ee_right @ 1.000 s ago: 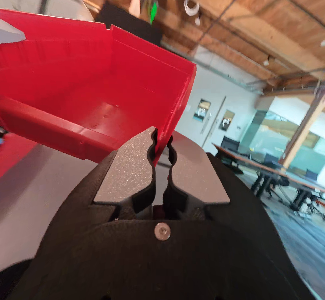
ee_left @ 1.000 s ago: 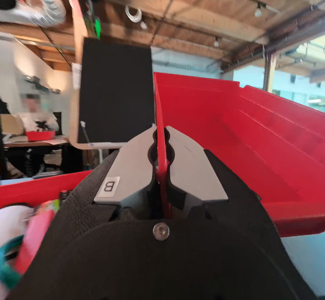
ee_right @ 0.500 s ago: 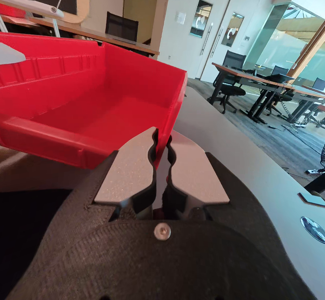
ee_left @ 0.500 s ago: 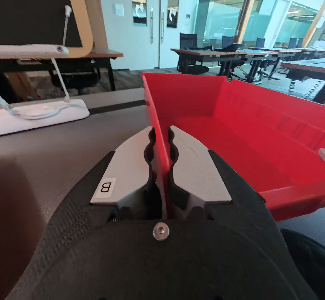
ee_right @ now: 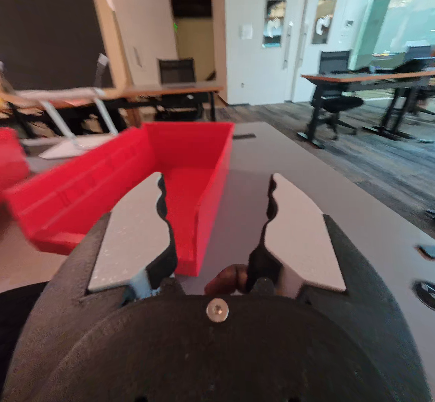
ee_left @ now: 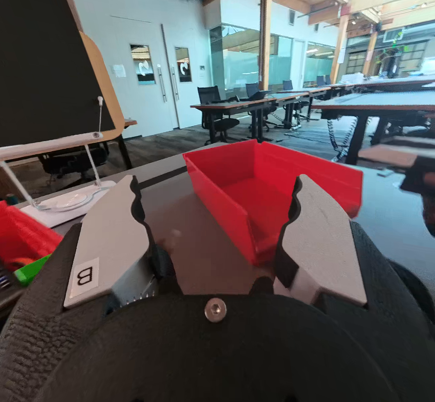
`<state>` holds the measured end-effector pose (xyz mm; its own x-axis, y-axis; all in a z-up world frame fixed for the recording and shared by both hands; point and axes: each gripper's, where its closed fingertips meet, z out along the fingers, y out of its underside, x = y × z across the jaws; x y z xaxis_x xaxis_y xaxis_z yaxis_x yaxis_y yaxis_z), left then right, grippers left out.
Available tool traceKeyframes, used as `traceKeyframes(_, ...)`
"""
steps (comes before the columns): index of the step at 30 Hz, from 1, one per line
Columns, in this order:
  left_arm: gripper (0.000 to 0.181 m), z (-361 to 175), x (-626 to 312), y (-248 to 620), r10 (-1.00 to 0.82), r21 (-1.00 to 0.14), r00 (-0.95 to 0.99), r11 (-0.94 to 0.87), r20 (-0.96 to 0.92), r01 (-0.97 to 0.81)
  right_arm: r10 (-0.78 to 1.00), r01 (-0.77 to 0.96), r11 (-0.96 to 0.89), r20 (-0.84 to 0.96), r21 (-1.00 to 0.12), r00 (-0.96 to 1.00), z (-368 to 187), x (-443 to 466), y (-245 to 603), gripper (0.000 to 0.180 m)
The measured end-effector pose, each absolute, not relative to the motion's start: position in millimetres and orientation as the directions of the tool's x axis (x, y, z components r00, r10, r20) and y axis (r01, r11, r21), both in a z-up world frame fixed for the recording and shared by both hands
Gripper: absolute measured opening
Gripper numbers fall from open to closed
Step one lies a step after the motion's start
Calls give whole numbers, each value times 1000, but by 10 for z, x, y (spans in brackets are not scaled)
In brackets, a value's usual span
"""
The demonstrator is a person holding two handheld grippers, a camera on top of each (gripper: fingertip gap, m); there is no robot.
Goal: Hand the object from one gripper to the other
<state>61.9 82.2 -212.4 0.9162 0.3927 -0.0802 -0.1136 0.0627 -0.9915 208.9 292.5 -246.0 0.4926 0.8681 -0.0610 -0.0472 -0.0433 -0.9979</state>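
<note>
- While the left gripper [ee_left: 215,183] stands released in the left wrist view, its two grey fingers [ee_left: 110,230] spread wide with nothing between them, the red bin [ee_left: 277,174] sits on the dark grey table [ee_left: 164,193] just ahead, toward 12 to 1 o'clock.
- The bin's near corner lies in the gap between the jaws, closer to the right-hand finger, which covers part of its near end; no finger is seen touching it, and its inside shows only bare red floor.
- At 9 o'clock a second red container [ee_left: 21,228] shows at the frame edge, blurred, with a green piece [ee_left: 30,270] below it at 8 o'clock.
- Toward 10 o'clock a white lamp stand [ee_left: 63,200] rests on the table, with a large black board [ee_left: 42,56] behind it.
- At 3 o'clock a dark blurred shape [ee_left: 421,174] enters from the edge; what it is cannot be told.
- Turning to the right wrist view, the right gripper [ee_right: 216,176] is likewise released, jaws wide apart and holding nothing.
- The red bin [ee_right: 188,145] rests on the grey table [ee_right: 270,167] at 10 to 12 o'clock, running from the jaw gap away to the left; the left-hand finger [ee_right: 136,221] overlaps its right portion in the frame.
- A brownish rounded thing [ee_right: 226,280] shows low in the gap, by the base of the right-hand finger; it is too blurred to identify.
- Office desks [ee_right: 367,80] and chairs stand beyond at 2 o'clock.
</note>
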Motion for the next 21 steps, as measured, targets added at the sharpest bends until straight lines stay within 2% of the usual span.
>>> traceKeyframes(2,114,-2208,644,478,360,-990,923,-3,-135,-143,934,-132,-51,-94,-990,345,-2255,2036,2657,109)
traceKeyframes(3,104,-2301,620,309,352,-983,918,-70,-181,-167,958,-156,-42,-84,-987,275,-2184,1989,2494,113)
traceKeyframes(4,94,-2456,583,151,334,-967,913,-175,-235,-185,976,-140,-27,-56,-990,212,-2173,1923,2318,108)
traceKeyframes(5,93,-2657,532,-9,304,-932,909,-306,-287,-192,990,-73,-7,-17,-997,138,-2240,1828,2117,98)
traceKeyframes(7,82,-2938,323,-307,285,-831,868,-510,-407,-222,998,149,61,59,-987,-16,-2544,1619,1734,83)
traceKeyframes(9,66,-3086,110,-531,241,-713,820,-651,-519,-260,983,334,179,154,-925,-99,-2876,1453,1543,84)
traceKeyframes(10,63,-3149,29,-622,207,-656,812,-708,-545,-260,973,409,228,185,-884,-142,-3021,1392,1484,86)
traceKeyframes(13,52,-3315,-89,-769,107,-552,844,-797,-526,-244,955,540,288,198,-791,-220,-3245,1234,1382,87)
traceKeyframes(15,48,-3449,-156,-777,78,-512,862,-829,-501,-223,946,590,320,221,-741,-235,-3287,1124,1387,81)
traceKeyframes(18,37,-3671,-353,-894,53,-377,835,-907,-548,-190,921,671,389,295,-632,-256,-3433,982,1466,70)
traceKeyframes(21,37,-3721,-369,-972,112,-442,886,-890,-449,-111,875,747,462,384,-478,-295,-3666,996,1655,57)
